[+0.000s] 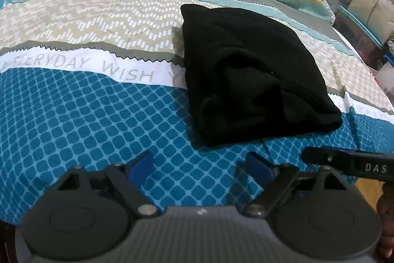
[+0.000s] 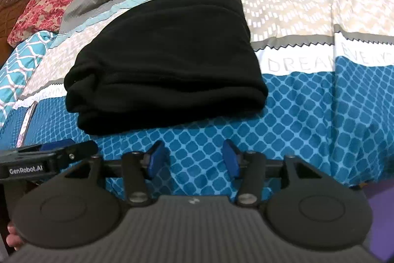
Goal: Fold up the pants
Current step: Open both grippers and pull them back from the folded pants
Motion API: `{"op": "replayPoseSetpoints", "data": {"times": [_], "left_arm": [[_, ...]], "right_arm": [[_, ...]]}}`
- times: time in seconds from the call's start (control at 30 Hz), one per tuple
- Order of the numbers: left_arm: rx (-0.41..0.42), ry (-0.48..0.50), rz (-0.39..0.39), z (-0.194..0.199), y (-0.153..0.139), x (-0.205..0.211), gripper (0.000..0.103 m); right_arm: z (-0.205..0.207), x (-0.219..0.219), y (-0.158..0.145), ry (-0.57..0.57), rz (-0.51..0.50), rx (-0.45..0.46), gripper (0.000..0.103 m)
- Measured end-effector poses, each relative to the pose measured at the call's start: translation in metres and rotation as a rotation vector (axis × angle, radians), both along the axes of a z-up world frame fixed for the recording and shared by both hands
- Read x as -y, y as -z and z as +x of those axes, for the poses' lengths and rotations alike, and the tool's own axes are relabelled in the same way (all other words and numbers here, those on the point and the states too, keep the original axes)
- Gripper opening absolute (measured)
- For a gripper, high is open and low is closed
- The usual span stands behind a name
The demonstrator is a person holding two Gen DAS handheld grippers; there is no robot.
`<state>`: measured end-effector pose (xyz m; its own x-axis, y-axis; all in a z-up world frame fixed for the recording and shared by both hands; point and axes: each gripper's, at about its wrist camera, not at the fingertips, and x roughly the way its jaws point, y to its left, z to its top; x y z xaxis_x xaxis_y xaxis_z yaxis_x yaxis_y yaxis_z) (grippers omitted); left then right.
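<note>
The left gripper (image 1: 199, 165) hovers over the blue-patterned bedspread (image 1: 73, 120), its blue pads spread wide with nothing between them. Just beyond it, black pants (image 1: 256, 75) lie folded in a compact bundle on the bed. The right gripper (image 2: 194, 160) hangs alongside, jaws parted and empty.

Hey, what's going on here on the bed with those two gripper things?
A person is folding pants with a handheld gripper in each hand. The black pants lie in a compact folded bundle on the patterned bedspread. Both the left gripper and the right gripper are open and empty, hovering over the blue part of the bedspread just short of the bundle, touching nothing. The folding looks finished or nearly so.
</note>
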<state>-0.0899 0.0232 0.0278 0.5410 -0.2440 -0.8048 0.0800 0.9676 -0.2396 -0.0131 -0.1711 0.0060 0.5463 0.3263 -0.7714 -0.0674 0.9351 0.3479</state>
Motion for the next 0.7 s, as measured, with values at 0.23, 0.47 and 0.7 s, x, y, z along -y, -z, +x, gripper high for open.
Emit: {"op": "replayPoseSetpoints", "data": {"times": [0.23,0.47,0.7], "left_arm": [[-0.019,0.02,-0.059,0.003,0.002,-0.004,0.1],[-0.018,0.016,-0.062,0.003,0.003,-0.003,0.103],[-0.016,0.0,-0.059,0.003,0.004,-0.003,0.103]], "right_arm": [[0.003,-0.016,0.0,-0.05,-0.016,0.006,0.087],[0.012,-0.019,0.002,-0.069,-0.016,0.009,0.097],[0.014,-0.021,0.003,-0.089,-0.019,0.013,0.1]]}}
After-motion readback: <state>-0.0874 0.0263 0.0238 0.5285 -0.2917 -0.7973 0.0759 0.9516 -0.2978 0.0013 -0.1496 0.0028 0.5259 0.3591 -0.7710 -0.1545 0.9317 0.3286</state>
